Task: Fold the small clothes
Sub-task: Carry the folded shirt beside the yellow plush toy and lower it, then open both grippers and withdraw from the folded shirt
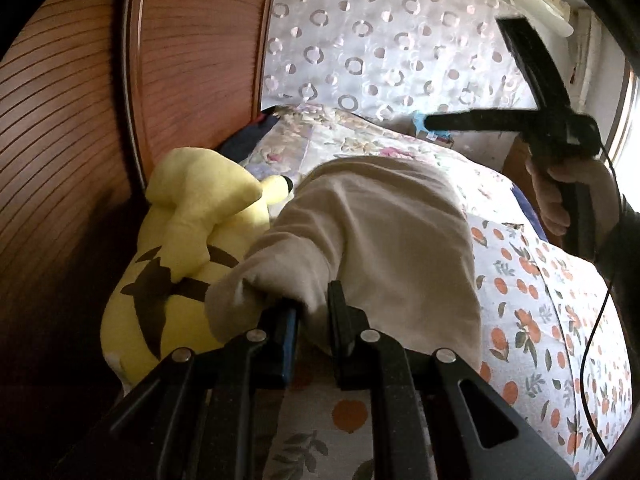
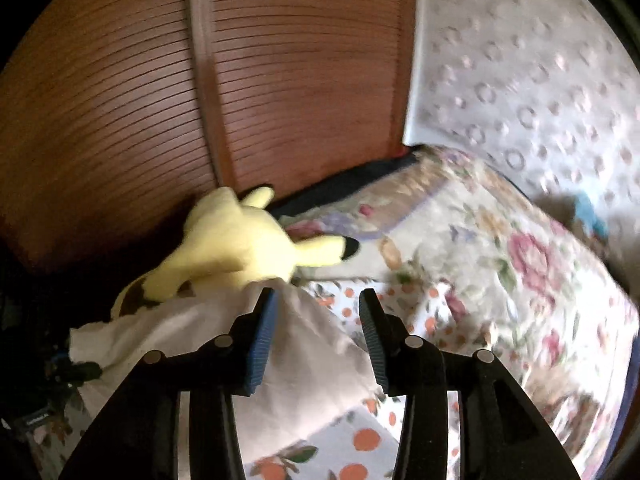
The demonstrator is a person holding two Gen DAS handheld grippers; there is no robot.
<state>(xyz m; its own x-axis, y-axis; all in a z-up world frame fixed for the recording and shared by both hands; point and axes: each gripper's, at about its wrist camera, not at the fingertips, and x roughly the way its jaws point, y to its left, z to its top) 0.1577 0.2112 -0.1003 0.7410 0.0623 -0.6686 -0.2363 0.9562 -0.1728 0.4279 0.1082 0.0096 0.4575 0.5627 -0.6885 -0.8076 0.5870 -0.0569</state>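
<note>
Left wrist: our left tool (image 1: 314,312) pinches beige cotton garment (image 1: 372,232) beside yellow plush toy (image 1: 188,240); right tool (image 2: 318,320) spread, empty. Folding barely started.

Daylight comes through the thin white curtain with ring shapes (image 1: 384,40), so the bed's orange-fruit sheet (image 1: 532,300) looks bright. The brown slatted wooden wall (image 1: 60,140) is dim and goes dark low down. Both round pictures bend at the edges, with black corners. The right wrist picture is smeared and blurry.
</note>
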